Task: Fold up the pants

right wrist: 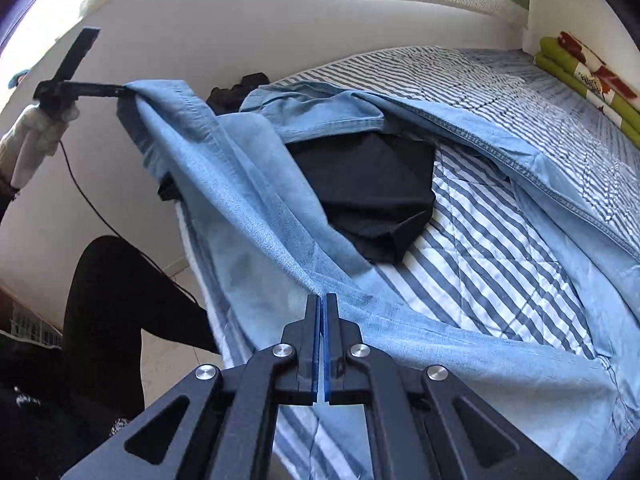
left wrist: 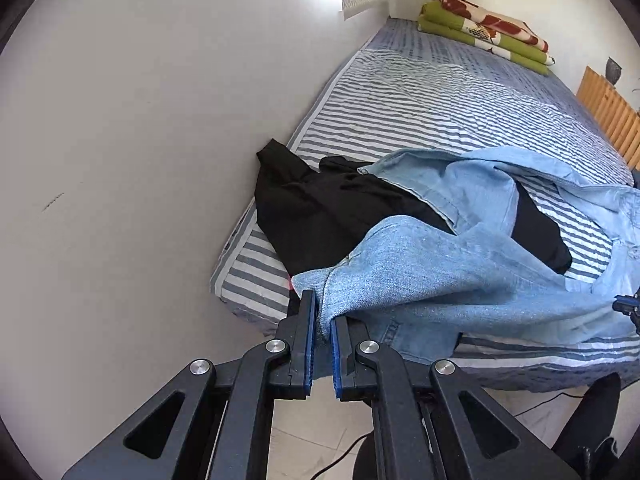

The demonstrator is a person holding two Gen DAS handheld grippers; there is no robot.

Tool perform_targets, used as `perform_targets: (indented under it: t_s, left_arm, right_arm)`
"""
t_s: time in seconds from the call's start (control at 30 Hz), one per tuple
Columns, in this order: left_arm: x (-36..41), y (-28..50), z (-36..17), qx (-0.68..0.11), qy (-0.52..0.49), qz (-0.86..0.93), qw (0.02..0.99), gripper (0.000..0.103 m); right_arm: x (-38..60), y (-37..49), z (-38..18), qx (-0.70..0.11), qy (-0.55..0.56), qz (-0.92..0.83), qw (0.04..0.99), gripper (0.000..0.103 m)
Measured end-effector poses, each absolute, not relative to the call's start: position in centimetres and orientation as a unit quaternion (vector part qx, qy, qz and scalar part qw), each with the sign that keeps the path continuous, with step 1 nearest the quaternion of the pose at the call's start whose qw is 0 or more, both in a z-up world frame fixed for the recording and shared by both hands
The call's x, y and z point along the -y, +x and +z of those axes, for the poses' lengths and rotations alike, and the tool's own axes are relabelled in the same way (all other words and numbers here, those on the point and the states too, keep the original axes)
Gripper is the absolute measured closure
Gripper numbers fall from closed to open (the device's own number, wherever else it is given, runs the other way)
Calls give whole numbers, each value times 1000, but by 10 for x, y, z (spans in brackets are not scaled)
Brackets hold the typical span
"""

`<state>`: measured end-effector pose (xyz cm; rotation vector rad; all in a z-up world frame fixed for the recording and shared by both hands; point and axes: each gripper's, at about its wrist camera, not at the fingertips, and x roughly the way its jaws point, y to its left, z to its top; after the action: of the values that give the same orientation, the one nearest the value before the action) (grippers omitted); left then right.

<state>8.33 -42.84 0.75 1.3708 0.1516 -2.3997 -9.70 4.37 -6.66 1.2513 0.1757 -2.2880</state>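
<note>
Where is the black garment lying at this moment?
The black garment lies on the striped bed close to the white wall, partly under the light blue jeans; the right wrist view shows it between their two legs.

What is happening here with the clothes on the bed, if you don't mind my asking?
A person is folding light blue jeans at the edge of a striped bed. The left hand-held gripper is clamped on one bunched edge of the denim, and the right hand-held gripper is shut on another part, so the fabric hangs stretched between them. The rest of the jeans lies draped over a black garment on the bed.
</note>
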Motion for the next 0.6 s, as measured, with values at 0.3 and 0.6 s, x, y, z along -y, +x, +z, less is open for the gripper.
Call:
perform_targets:
  t_s: [0.3, 0.6]
  left_arm:
    - [400, 26, 85, 16, 459, -878, 136, 94]
    - [439, -127, 25, -31, 507, -844, 171, 56]
  right_arm:
    - [-101, -105, 31, 2, 337, -928, 160, 102]
    - [-136, -270, -43, -54, 442, -893, -62, 93]
